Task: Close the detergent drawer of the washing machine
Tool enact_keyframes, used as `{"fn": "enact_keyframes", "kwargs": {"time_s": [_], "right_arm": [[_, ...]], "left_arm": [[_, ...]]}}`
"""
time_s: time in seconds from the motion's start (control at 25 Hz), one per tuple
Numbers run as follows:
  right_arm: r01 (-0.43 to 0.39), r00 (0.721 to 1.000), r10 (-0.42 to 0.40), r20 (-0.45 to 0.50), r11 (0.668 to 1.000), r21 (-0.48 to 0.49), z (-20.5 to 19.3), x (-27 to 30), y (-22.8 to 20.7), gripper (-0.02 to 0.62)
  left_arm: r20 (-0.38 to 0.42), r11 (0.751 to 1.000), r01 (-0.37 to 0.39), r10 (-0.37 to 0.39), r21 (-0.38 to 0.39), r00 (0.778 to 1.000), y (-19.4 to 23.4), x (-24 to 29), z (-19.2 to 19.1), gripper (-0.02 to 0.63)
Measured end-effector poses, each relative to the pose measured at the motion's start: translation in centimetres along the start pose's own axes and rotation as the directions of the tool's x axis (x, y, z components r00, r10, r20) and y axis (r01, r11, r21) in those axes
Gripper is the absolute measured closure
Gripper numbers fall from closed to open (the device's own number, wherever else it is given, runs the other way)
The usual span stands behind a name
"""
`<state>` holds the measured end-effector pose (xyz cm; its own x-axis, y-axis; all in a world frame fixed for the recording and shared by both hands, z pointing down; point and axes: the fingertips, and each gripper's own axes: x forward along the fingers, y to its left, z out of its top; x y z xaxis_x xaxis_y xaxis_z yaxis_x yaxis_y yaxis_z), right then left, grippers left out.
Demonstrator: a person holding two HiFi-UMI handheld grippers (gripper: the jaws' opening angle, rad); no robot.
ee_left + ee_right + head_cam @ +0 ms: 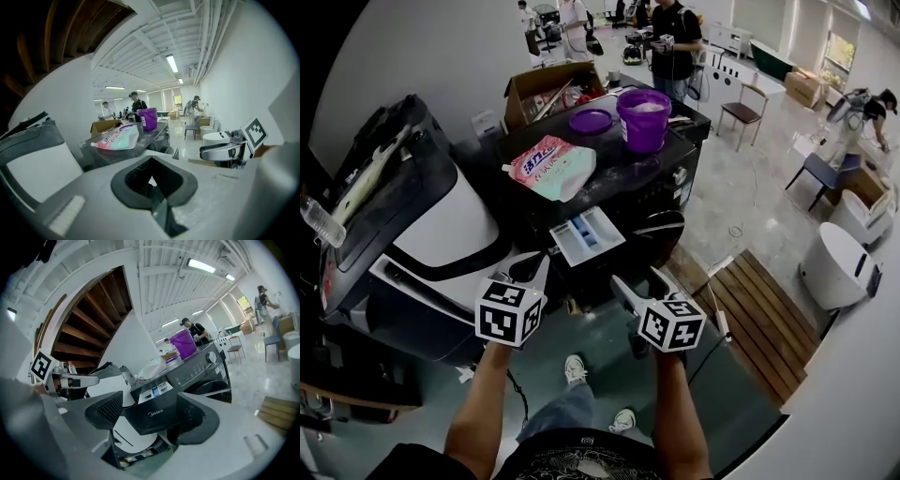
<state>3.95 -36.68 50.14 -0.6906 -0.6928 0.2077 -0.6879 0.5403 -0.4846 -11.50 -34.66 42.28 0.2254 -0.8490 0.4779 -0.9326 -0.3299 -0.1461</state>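
The black washing machine [661, 183] stands in front of me with its detergent drawer [588, 236] pulled out, white compartments showing. My right gripper [641, 281] is open just below the drawer. In the right gripper view the drawer's dark "Midea" front [152, 420] lies between the spread pads [108, 411]; contact cannot be told. My left gripper [540, 267] hovers left of the drawer, apart from it, its jaws shut on nothing. From the left gripper view [150, 158] I see the machine's top [152, 133] and the right gripper [224, 151].
On the machine's top lie a pink detergent bag [551, 167], a purple lid [592, 121] and a purple bucket [644, 119]. A black-and-white appliance [441, 234] stands close on the left. A wooden pallet [759, 319] lies right. A person [675, 42] stands behind the machine.
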Motion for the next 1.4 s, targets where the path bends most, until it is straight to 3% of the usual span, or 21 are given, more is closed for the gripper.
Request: {"fn": "enact_keyframes", "kwargs": {"time_s": [0.36, 0.48, 0.72, 1.16, 1.4], "right_arm": [[-0.018, 1.000, 0.017, 0.009, 0.986, 0.169, -4.1, 4.4, -1.7, 0.231], [-0.046, 0.999, 0.045, 0.007, 0.976, 0.211, -5.4, 5.6, -1.7, 0.252], [-0.105, 0.994, 0.100, 0.034, 0.947, 0.302, -7.6, 7.5, -1.4, 0.232], [-0.147, 0.989, 0.127, 0.077, 0.907, 0.395, -8.3, 9.6, -1.7, 0.222], [-0.137, 0.990, 0.116, 0.078, 0.903, 0.407, -8.2, 9.7, -2.5, 0.240]], "left_arm": [[-0.072, 0.998, 0.022, -0.018, 0.052, 0.997, 2.0, 3.0, -1.8, 0.604], [-0.084, 0.998, 0.029, -0.024, 0.049, 0.996, 2.3, 3.7, -2.3, 0.604], [-0.110, 0.998, 0.050, -0.047, 0.023, 0.993, 3.1, 5.1, -3.6, 0.604], [-0.118, 0.996, 0.081, -0.076, 0.037, 0.990, 4.5, 6.8, -3.8, 0.604], [-0.127, 0.994, 0.106, -0.100, 0.035, 0.987, 4.6, 8.2, -4.1, 0.604]]}}
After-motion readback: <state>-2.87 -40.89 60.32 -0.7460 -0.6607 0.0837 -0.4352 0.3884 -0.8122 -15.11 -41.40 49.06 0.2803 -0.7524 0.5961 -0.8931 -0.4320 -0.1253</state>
